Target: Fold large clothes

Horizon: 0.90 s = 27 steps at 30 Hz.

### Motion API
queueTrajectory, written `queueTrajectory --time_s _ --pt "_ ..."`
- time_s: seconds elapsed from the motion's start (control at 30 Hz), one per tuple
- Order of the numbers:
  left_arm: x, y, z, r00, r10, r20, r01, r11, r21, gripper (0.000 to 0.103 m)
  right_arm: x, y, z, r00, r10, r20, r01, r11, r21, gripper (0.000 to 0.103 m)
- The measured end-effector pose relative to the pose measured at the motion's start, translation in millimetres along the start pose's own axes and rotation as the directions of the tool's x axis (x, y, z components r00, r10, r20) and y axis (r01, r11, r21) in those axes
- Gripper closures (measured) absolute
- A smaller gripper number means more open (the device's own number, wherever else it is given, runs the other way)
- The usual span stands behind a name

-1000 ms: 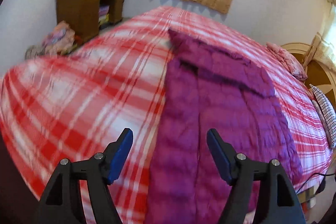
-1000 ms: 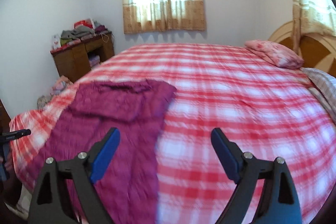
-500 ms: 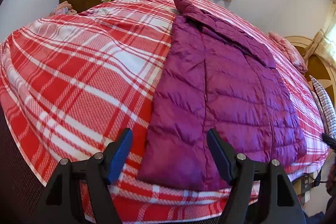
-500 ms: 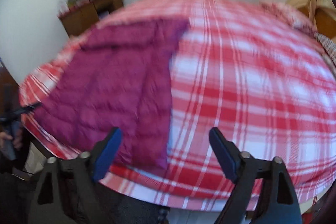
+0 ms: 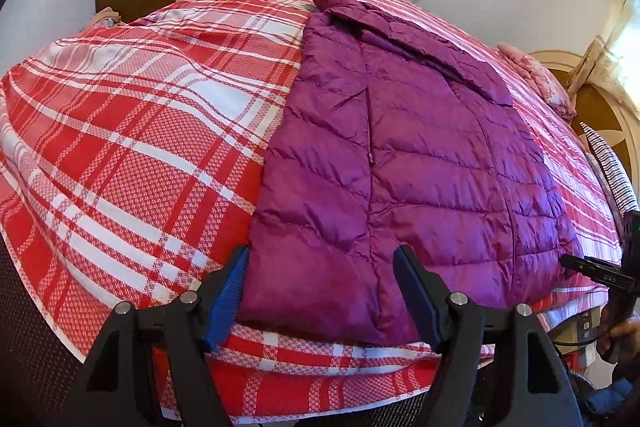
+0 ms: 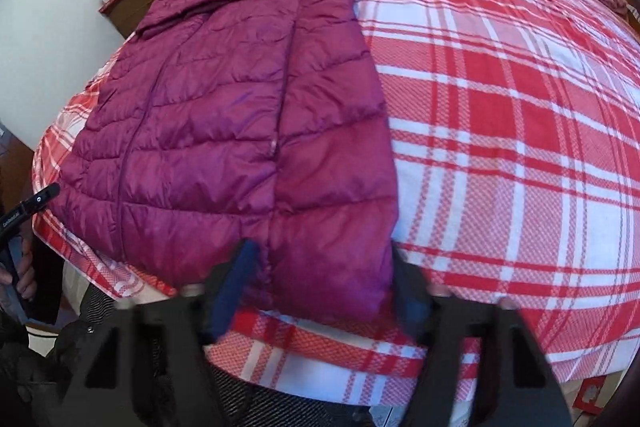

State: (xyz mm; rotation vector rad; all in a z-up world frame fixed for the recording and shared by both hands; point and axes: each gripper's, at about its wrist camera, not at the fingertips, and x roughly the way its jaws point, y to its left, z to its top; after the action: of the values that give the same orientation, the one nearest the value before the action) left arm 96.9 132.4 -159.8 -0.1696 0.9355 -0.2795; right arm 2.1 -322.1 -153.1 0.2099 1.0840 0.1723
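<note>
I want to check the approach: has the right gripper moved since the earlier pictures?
Yes. The right gripper came down toward the near hem of the purple quilted jacket on the red plaid bedspread; the window dropped out of view. Its jaws are closing around the hem.

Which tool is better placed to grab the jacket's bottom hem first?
Both straddle the hem of the purple jacket, but probably the right tool: its jaws are closing faster around its corner. The left tool is closing too, though wider.
</note>
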Motion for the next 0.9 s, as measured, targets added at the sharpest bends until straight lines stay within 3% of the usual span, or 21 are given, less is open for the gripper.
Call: queueTrajectory --time_s 0.07,0.1,0.17,0.3,0.37,0.47,0.53,0.57,0.6,0.63,0.67,0.73,0.9 --pt "1 2 0 1.0 0.012 -0.006 -0.012 1.0 0.005 0.06 -1 -1 2 0.999 0.048 -0.002 -0.048 0.999 0.015 0.077" --pt "1 4 0 1.0 0.015 -0.007 -0.015 1.0 0.002 0.061 -1 2 1 0.999 0.054 0.006 -0.054 0.998 0.014 0.083" --pt "-1 6 0 1.0 0.005 -0.002 -0.005 1.0 -0.001 0.062 -6 6 1 0.998 0.055 0.033 -0.055 0.999 -0.003 0.084" --pt "5 -3 -1 0.997 0.07 -0.021 -0.069 0.997 0.044 0.061 -2 5 1 0.998 0.048 0.031 -0.048 0.999 -0.002 0.084" --pt "8 -6 -1 0.996 0.085 -0.031 -0.083 0.994 0.07 0.056 0 2 0 0.998 0.06 0.024 -0.06 0.998 0.016 0.083" --pt "9 -11 -3 0.997 0.079 -0.025 -0.077 0.993 0.089 0.048 4 -2 2 0.996 0.085 0.021 -0.086 0.994 0.06 0.08" --pt "10 -13 -5 0.995 0.095 -0.015 -0.093 0.991 0.096 0.048 8 -6 1 0.994 0.105 0.015 -0.106 0.99 0.094 0.07" --pt "9 -14 -6 0.996 0.094 0.0 -0.093 0.991 0.101 0.048 8 -7 1 0.994 0.111 0.02 -0.113 0.988 0.105 0.07" --pt "9 -14 -6 0.996 0.092 0.01 -0.092 0.99 0.103 0.051 8 -7 0 0.993 0.114 0.025 -0.116 0.987 0.111 0.07" --pt "8 -15 -8 0.996 0.087 0.024 -0.089 0.99 0.111 0.075 6 -8 0 0.993 0.115 0.028 -0.117 0.987 0.109 0.07" --pt "8 -14 -8 0.997 0.073 0.019 -0.075 0.991 0.111 0.088 5 -6 0 0.993 0.112 0.031 -0.114 0.988 0.102 0.074" --pt "5 -15 -8 0.999 0.036 0.031 -0.039 0.995 0.096 0.093 -2 -4 0 0.992 0.12 0.046 -0.124 0.988 0.087 0.084" --pt "-27 -20 4 0.986 -0.097 0.138 0.087 0.993 0.079 0.097 -32 1 7 0.974 0.183 0.135 -0.195 0.978 0.074 0.088"
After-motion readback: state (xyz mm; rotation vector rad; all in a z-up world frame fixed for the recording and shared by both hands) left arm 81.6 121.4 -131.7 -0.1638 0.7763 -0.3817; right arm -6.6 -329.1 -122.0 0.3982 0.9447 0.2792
